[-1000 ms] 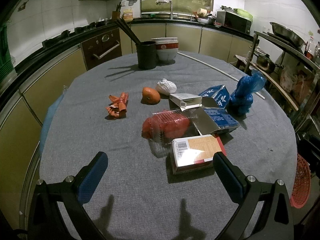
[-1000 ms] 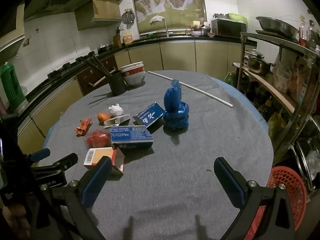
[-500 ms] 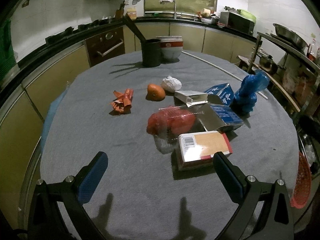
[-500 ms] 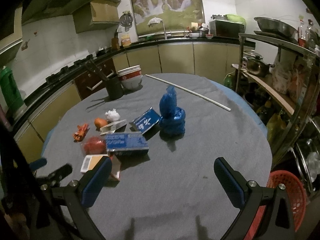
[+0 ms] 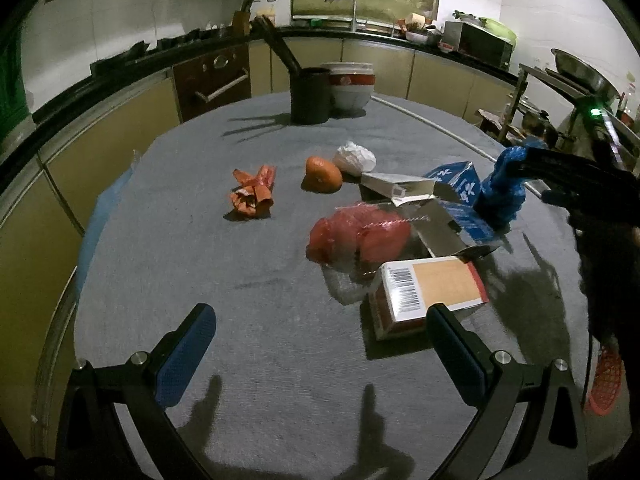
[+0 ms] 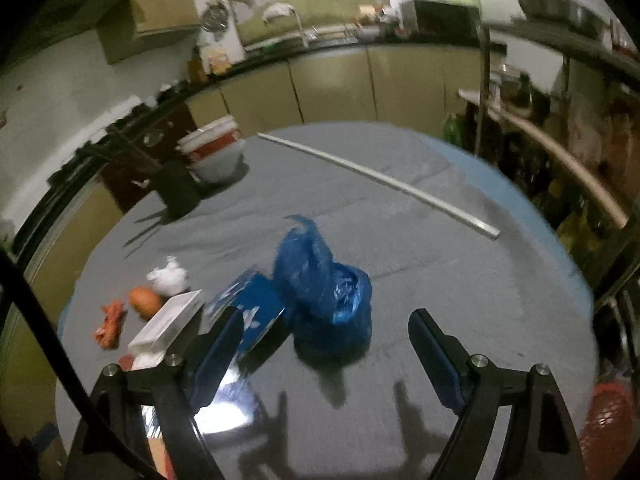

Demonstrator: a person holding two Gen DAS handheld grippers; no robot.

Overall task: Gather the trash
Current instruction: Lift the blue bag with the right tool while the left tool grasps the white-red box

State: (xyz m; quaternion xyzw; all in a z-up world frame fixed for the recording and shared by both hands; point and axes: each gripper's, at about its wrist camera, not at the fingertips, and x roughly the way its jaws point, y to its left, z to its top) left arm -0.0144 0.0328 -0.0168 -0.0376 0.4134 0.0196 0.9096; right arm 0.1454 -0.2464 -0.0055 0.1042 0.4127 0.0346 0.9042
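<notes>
Trash lies on a round grey table [image 5: 260, 264]: a crumpled orange wrapper [image 5: 253, 195], an orange [image 5: 323, 175], a white wad [image 5: 355, 157], a red plastic bag [image 5: 360, 234], a barcoded carton [image 5: 430, 290], blue boxes [image 5: 460, 186] and a blue plastic bag [image 6: 326, 290]. My left gripper [image 5: 320, 340] is open, low over the near table edge, short of the carton. My right gripper [image 6: 326, 338] is open, its jaws on either side of the blue bag, just in front of it. The right gripper also shows at the right of the left wrist view [image 5: 576, 184].
A black utensil holder [image 5: 309, 94] and stacked bowls [image 5: 352, 86] stand at the far side. A white rod [image 6: 380, 178] lies across the back right. A red basket [image 5: 608, 376] sits on the floor right of the table. A metal shelf rack [image 6: 552, 128] stands right.
My right gripper has moved forward and down toward the blue bag, which now sits between its jaws. My left gripper has crept slightly nearer the carton.
</notes>
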